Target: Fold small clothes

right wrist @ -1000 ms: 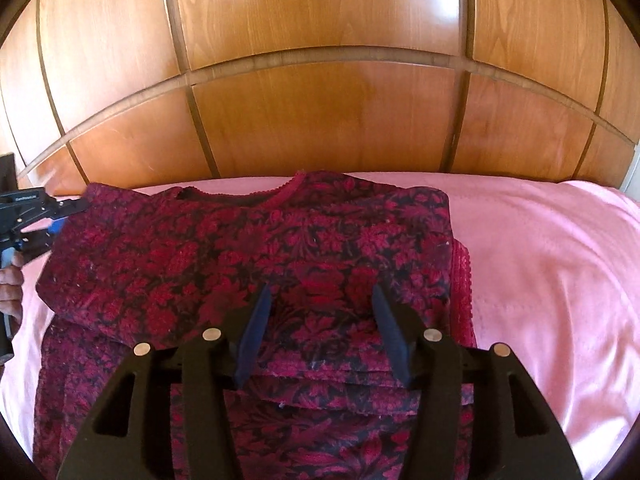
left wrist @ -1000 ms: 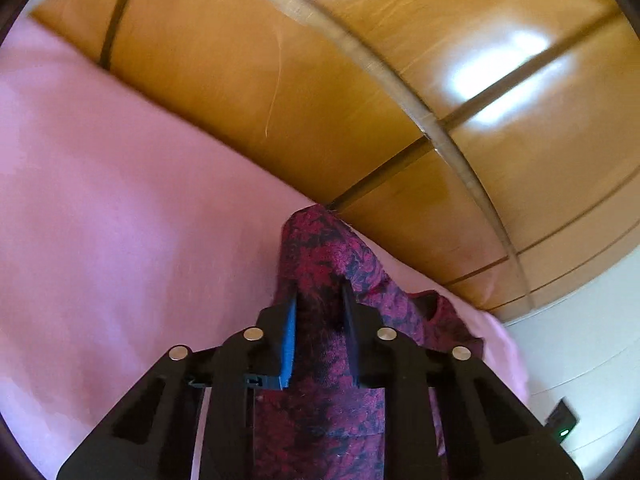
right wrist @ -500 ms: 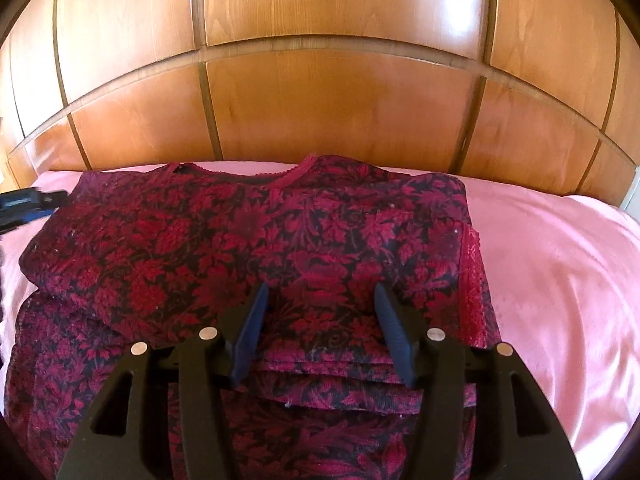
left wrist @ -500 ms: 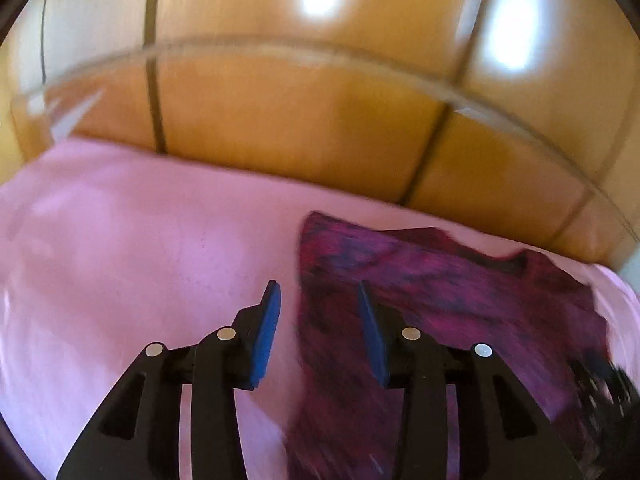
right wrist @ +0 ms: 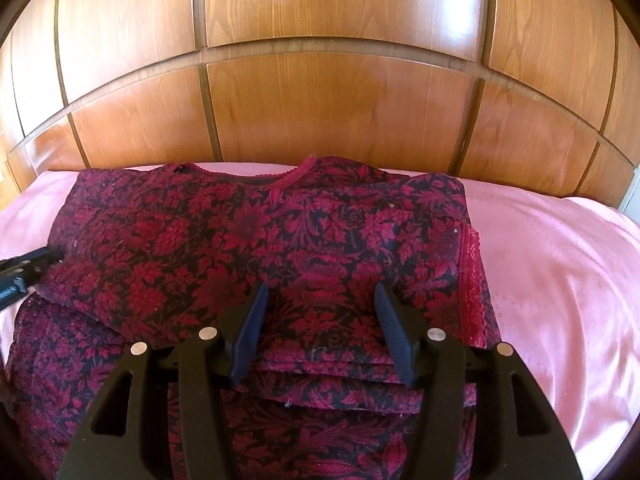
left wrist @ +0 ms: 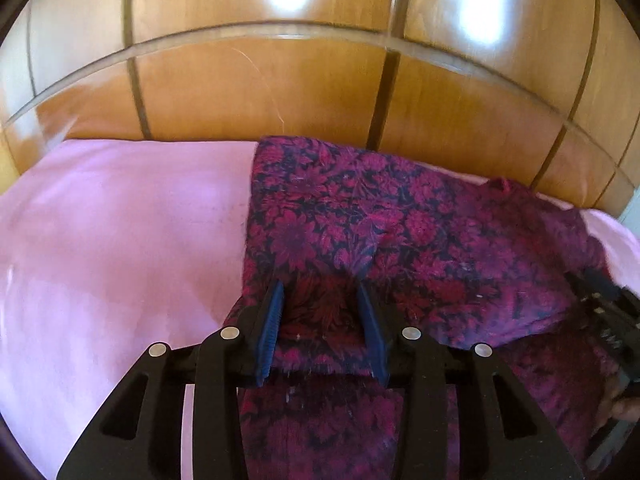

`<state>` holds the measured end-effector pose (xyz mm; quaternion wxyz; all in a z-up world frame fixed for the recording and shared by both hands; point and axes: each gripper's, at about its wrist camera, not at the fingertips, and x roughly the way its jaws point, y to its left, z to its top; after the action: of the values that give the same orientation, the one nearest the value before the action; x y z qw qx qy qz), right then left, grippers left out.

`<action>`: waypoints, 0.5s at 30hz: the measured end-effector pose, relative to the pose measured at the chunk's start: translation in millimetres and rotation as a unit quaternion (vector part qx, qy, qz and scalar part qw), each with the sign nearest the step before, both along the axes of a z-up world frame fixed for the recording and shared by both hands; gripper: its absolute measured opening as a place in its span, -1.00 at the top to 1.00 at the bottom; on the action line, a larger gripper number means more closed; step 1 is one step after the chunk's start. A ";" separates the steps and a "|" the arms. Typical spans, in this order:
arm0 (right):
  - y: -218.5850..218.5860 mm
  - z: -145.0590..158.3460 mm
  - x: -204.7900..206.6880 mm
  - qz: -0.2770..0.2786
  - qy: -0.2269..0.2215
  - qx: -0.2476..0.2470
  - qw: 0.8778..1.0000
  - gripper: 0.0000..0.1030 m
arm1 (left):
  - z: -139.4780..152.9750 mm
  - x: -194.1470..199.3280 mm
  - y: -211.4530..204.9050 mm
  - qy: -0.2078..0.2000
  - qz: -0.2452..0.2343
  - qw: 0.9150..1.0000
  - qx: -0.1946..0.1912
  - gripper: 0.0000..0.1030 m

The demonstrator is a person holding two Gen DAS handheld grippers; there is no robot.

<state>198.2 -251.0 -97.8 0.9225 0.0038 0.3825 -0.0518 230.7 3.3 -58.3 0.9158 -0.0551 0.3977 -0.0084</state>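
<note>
A dark red floral top (right wrist: 248,240) lies folded on the pink sheet, its neckline toward the headboard and its sides turned in over the middle. My right gripper (right wrist: 321,286) hovers open over the near fold edge, with cloth below its fingers but none pinched. In the left wrist view the same top (left wrist: 400,232) fills the right half. My left gripper (left wrist: 319,286) stands open above its left part, the blue pads apart and clear of the fabric. Its tip shows at the left edge of the right wrist view as the left gripper (right wrist: 28,268), beside the garment.
The pink bedsheet (left wrist: 120,240) spreads left of the top and also to its right (right wrist: 560,280). A glossy wooden headboard (right wrist: 320,112) rises right behind the garment. The right gripper (left wrist: 608,312) and a hand (left wrist: 624,404) sit at the right edge.
My left gripper let go of the cloth it was pinching, opened, rolled level and slid across to stand over the top's left part. The right gripper stayed put.
</note>
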 end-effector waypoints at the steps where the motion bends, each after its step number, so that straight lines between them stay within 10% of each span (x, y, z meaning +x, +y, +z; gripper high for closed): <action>1: -0.7 0.2 0.3 0.001 0.000 0.001 1.000 -0.08 | 6.1 -7.2 1.8 -0.006 0.004 1.000 -0.003 0.26; 7: 4.4 10.3 -5.9 -0.021 0.000 -0.024 0.999 -0.69 | 27.6 -51.9 7.8 -0.036 0.015 0.999 -0.011 0.10; 15: 4.5 17.1 -39.8 -0.026 0.023 -0.002 0.999 -0.87 | 36.8 -90.3 10.2 -0.048 0.011 0.999 -0.015 0.10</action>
<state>158.4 -246.5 -80.7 0.9118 0.0104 0.4033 -0.0769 140.4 13.5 -21.5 0.9328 -0.0733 0.3527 -0.0067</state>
